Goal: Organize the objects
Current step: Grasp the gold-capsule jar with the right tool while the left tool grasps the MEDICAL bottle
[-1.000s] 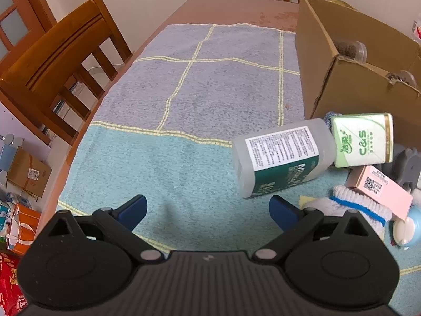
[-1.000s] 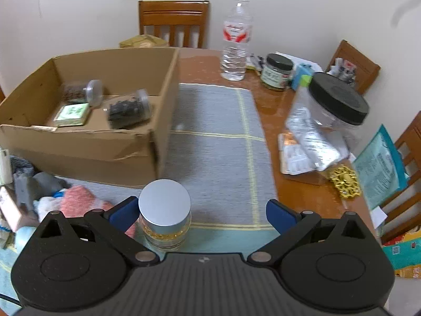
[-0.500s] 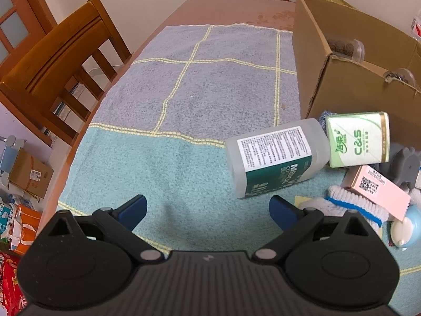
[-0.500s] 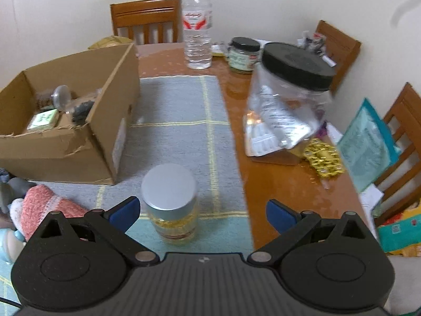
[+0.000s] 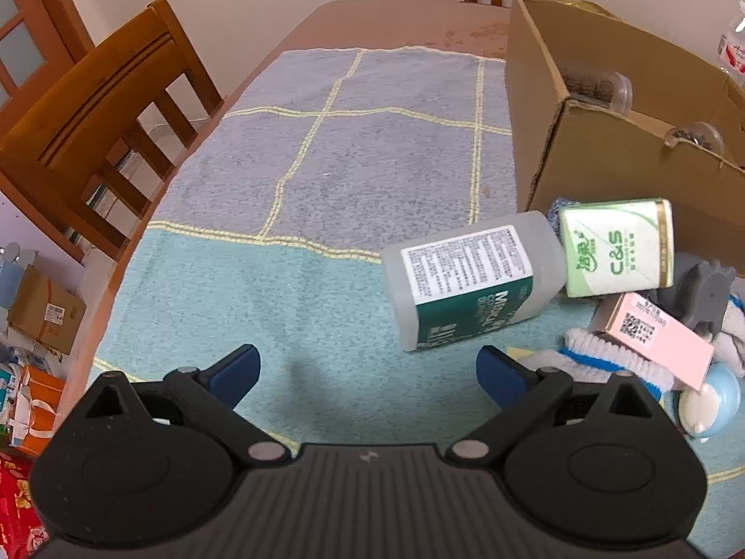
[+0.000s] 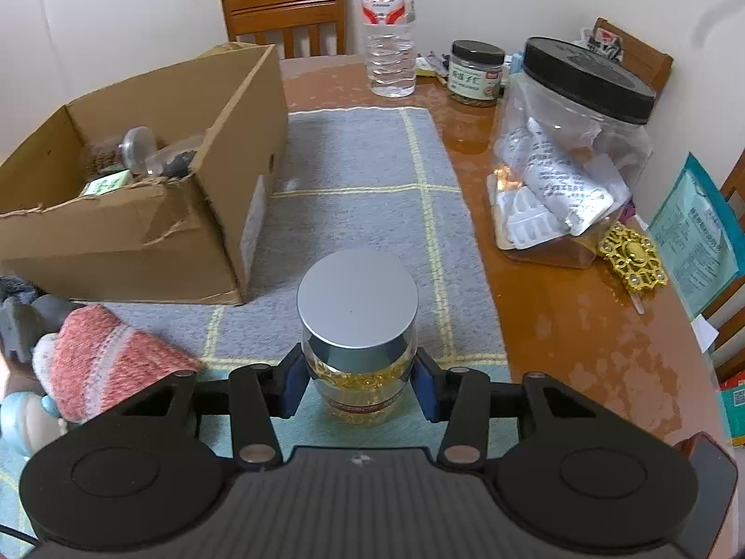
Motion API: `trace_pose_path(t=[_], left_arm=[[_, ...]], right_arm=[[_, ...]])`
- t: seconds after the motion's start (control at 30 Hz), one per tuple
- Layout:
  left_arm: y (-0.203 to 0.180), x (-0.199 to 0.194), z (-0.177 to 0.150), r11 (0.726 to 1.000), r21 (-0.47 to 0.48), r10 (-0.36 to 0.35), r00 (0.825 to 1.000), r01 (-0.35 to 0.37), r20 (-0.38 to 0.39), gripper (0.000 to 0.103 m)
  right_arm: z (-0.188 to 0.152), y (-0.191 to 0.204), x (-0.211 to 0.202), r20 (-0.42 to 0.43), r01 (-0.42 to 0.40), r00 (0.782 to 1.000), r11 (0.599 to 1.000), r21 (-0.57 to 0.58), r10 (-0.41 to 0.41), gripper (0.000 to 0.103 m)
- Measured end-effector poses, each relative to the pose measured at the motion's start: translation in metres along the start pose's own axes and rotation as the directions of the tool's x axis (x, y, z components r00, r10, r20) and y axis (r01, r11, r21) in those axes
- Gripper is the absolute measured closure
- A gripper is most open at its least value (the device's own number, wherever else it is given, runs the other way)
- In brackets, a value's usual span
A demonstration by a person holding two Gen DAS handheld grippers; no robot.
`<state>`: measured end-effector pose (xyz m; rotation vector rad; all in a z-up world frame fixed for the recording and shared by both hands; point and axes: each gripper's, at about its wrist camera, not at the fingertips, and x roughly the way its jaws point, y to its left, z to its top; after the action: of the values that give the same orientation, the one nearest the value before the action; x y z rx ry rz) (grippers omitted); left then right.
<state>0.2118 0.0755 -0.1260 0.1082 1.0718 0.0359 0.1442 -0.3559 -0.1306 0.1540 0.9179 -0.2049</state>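
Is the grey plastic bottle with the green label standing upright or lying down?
Lying down: the grey plastic bottle with the green label rests on its side on the towel.

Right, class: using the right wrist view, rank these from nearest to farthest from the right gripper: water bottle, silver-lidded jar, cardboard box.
1. Silver-lidded jar: between the fingers of the right gripper, dead centre.
2. Cardboard box: ahead on the left, on the mat.
3. Water bottle: far end of the table, slightly right of centre.
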Motion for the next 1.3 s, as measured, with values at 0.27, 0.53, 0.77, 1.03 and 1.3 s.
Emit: trace_pose_path(t=[0.27, 0.53, 0.77, 1.03, 1.3], left_arm=[[-0.017, 0.003, 0.009, 0.995, -0.012, -0.1, 0.995, 0.1, 0.005, 0.004], [-0.028, 0.009, 0.019, 0.993, -0.052, -0.104, 0.994, 0.106, 0.041, 0.004], [-0.024, 0.011, 0.023, 0.986, -0.11, -0.118, 0.992, 0.122, 0.039, 0.004], [-0.03, 0.02, 0.028, 0.987, -0.141, -0.074, 0.996, 0.081, 0.053, 0.005], [-0.03, 0.023, 0.029, 0.983, -0.148, -0.103, 0.994, 0.109, 0.048, 0.018]], right_arm=[[-0.004, 0.022, -0.005, -0.019, -0.058, 0.998, 0.998, -0.023, 0.058, 0.051], [-0.003, 0.028, -0.007, -0.024, -0.071, 0.997, 0.997, -0.026, 0.071, 0.051], [-0.003, 0.029, -0.008, -0.026, -0.07, 0.997, 0.997, -0.022, 0.07, 0.051], [-0.002, 0.03, -0.004, -0.019, -0.06, 0.998, 0.998, -0.026, 0.059, 0.051], [0.002, 0.03, 0.004, -0.017, -0.05, 0.999, 0.998, -0.026, 0.049, 0.051]])
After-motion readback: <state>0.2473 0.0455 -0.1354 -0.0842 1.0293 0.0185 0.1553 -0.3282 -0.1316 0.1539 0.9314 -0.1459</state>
